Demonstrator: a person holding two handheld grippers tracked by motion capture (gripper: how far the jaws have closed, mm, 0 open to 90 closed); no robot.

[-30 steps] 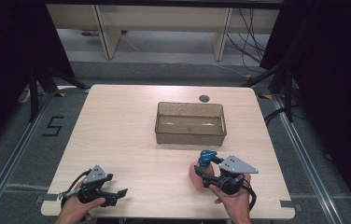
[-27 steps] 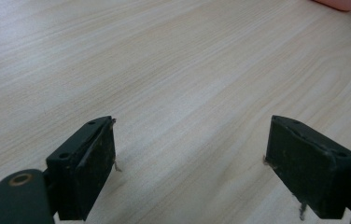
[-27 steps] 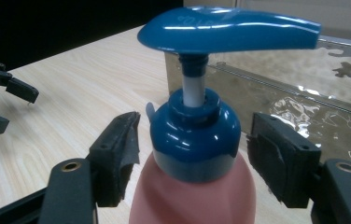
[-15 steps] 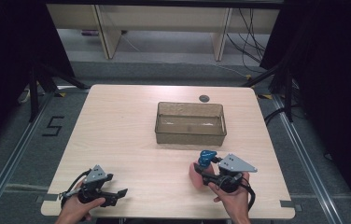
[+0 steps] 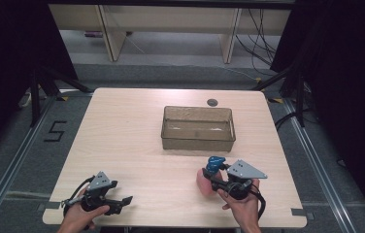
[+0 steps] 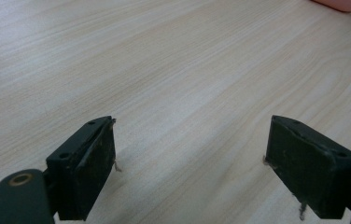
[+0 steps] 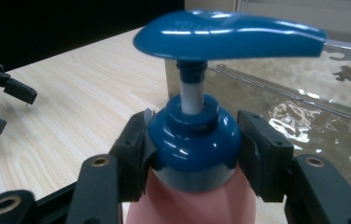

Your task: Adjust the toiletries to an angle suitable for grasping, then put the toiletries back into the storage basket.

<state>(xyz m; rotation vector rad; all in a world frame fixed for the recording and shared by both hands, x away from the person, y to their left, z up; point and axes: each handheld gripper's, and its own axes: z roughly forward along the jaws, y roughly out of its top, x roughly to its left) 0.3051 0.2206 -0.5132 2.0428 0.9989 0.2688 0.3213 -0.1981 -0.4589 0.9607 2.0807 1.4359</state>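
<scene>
Wooden table (image 5: 137, 145): right gripper (image 7: 190, 140) clamps pump bottle (image 7: 190, 154) collar

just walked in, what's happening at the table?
A person works a hand-held gripper in each hand. The right hand-held gripper has just been closing its jaws and now clamps the blue collar of a pink pump bottle standing on the table, just in front of the clear bin. The left hand-held gripper rests open near the table's front edge, holding nothing.

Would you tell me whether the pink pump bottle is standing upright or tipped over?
Upright: the pump bottle stands on the table, blue pump head on top, the right gripper having just closed its jaws on the collar.
</scene>
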